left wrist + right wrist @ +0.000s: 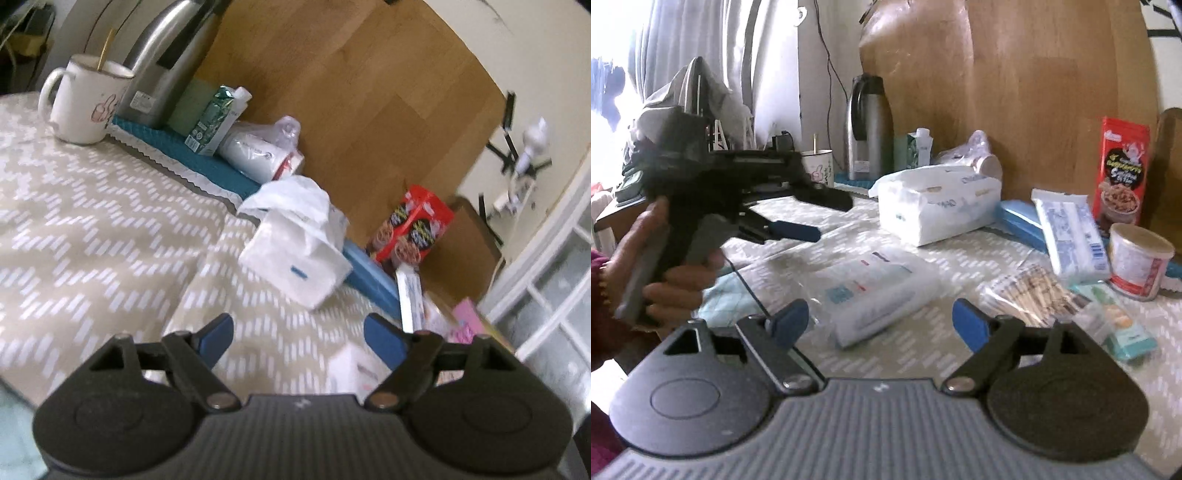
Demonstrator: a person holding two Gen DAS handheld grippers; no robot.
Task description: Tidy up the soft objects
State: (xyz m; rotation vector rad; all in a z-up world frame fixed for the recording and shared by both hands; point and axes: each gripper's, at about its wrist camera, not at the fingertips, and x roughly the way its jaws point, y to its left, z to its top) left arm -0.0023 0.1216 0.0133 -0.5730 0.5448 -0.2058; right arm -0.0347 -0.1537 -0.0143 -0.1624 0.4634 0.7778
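In the right wrist view, at about nine o'clock, a hand (670, 258) in a dark red sleeve (600, 295) grips the handle of the left gripper (827, 216), which points toward three o'clock, tilted slightly down over the table. Its two blue-tipped fingers (796, 229) stand apart with nothing between them.

From its own camera, the left gripper (299, 334) hangs over the patterned tablecloth (92, 221), jaws spread and empty. Straight ahead at twelve o'clock lies the big tissue pack (295, 251), resting on the cloth with a loose tissue sticking up from its top; its long axis runs from about ten o'clock down to four o'clock. At ten o'clock stand a white mug (83, 107), a steel thermos (166, 62) and a small green carton (210, 122).

The right gripper (881, 323) also points down and forward, its jaws wide and holding nothing. Just ahead of its fingertips lies a flat plastic-wrapped pack (875, 295), long axis from seven to one o'clock, apart from the pads. Beyond it, at twelve o'clock, sits the same tissue pack (938, 206), long side running left to right. At two o'clock a slim tissue packet (1071, 236) leans tilted, beside a bag of sticks (1030, 295), a tin (1137, 260) and a red box (1123, 170) upright against the wooden board (1015, 92).
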